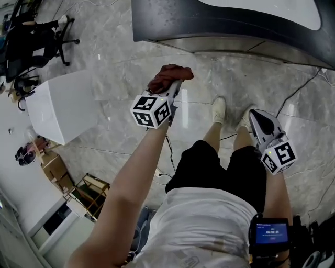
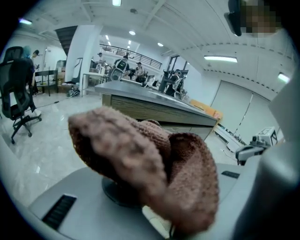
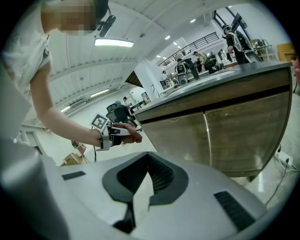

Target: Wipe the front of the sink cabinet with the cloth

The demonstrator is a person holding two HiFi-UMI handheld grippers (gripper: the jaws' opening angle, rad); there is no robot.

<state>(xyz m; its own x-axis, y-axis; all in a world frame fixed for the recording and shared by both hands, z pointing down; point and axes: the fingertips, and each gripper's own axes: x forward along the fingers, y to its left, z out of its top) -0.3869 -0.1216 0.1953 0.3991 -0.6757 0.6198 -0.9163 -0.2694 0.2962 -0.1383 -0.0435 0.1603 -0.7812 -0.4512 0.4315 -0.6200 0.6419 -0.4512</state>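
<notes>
While the reddish-brown cloth (image 1: 170,76) is bunched into a knitted wad, the left gripper (image 1: 173,89) has its jaws clamped on it, and in the left gripper view the cloth (image 2: 150,164) fills the space between them. It is held in the air in front of the sink cabinet (image 1: 209,31). The right gripper view shows it well apart from the wood-toned cabinet front (image 3: 220,136).

The cabinet has a dark counter with a white basin (image 1: 272,10) set in it, and two flat doors meeting at a thin vertical seam.

The right gripper (image 1: 260,119) hangs lower at the person's side, above the pale marble floor (image 1: 115,78). Its jaws (image 3: 146,180) are pressed together with nothing between them.

Each gripper's cube carries black-and-white square markers, patterns rather than letters. A device (image 1: 268,233) strapped at the right wrist has a blue screen with light writing too small to read.

A white box (image 1: 60,104) stands on the floor to the left, with a black office chair (image 1: 57,31) beyond it.
</notes>
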